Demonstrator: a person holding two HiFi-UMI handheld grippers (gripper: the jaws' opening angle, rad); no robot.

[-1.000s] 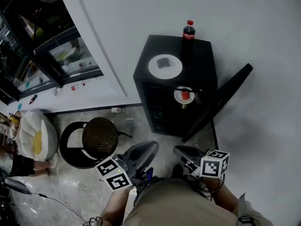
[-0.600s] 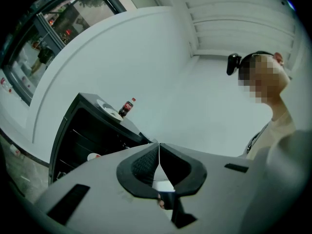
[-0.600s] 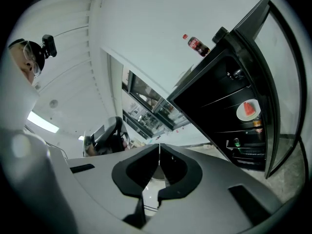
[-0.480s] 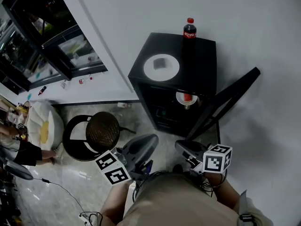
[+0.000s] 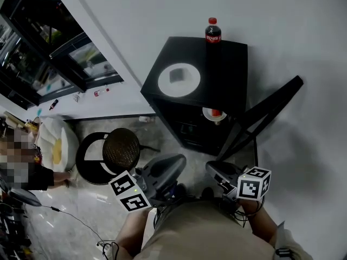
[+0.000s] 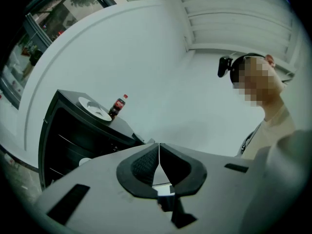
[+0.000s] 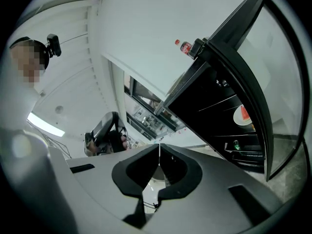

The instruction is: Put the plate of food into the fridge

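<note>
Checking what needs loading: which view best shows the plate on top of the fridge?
Head view: it looks down on the whole plate. The left gripper view shows it small and slanted; the right gripper view doesn't show it.

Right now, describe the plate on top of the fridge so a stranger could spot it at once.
Find the black mini fridge by the white wall, door open. On its top, near the cola bottle, sits a round white plate. It carries a grey piece, unlike the plate inside, which holds something red.
</note>
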